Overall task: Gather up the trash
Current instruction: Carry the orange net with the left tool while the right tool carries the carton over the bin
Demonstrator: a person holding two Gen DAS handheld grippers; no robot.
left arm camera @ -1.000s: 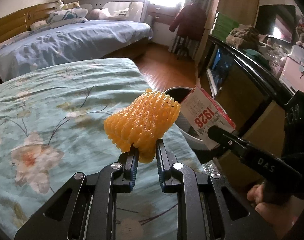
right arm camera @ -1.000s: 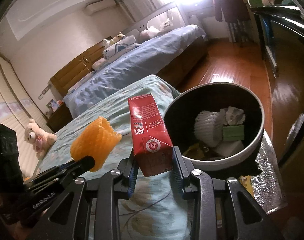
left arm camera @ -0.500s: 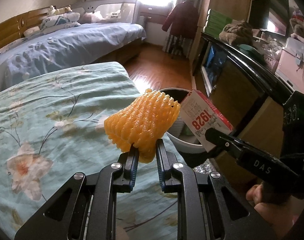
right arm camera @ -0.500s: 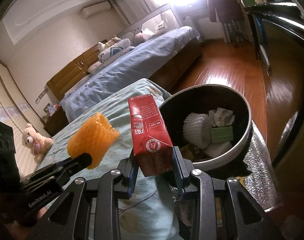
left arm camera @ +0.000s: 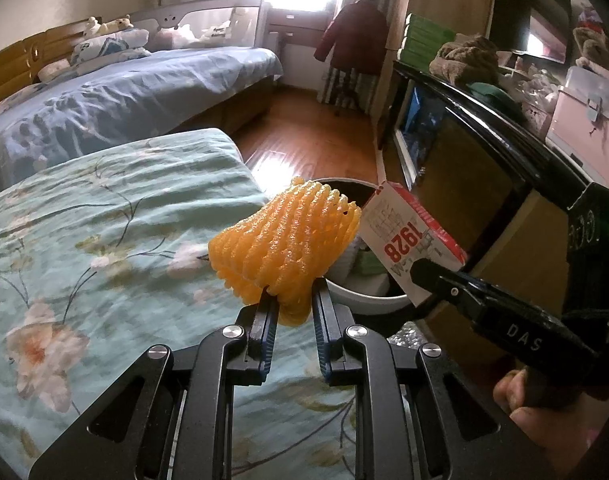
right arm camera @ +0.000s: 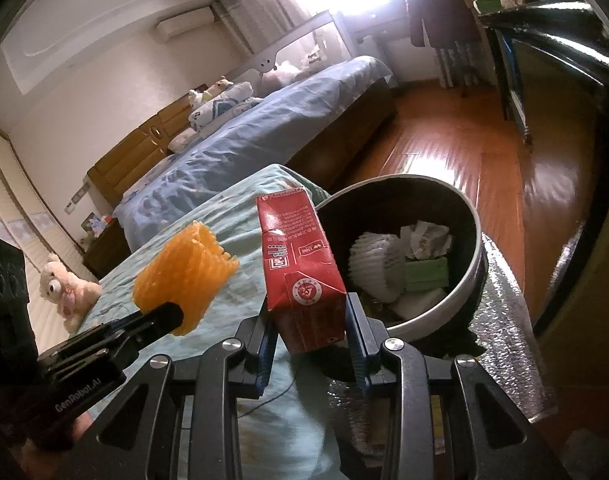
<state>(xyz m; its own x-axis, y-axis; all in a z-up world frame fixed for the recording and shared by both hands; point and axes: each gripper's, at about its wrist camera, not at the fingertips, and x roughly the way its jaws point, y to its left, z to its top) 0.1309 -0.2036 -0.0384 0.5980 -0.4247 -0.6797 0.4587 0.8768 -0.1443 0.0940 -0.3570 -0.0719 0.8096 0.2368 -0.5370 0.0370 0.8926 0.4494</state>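
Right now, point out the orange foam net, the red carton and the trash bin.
orange foam net [left arm camera: 288, 240], left wrist view, middle of its mesh body.
red carton [right arm camera: 300, 264], right wrist view, centre of its red side panel.
trash bin [right arm camera: 474, 264], right wrist view, white rim at right.

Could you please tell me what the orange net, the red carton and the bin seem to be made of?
Orange net: apparently soft foam mesh, matte; its open lattice squashes between the left gripper.
Red carton: seemingly coated paperboard with a slight sheen; printed faces and folded seams, held in the right gripper.
Bin: probably plastic with a smooth white rim and dark inside; metal cannot be ruled out.
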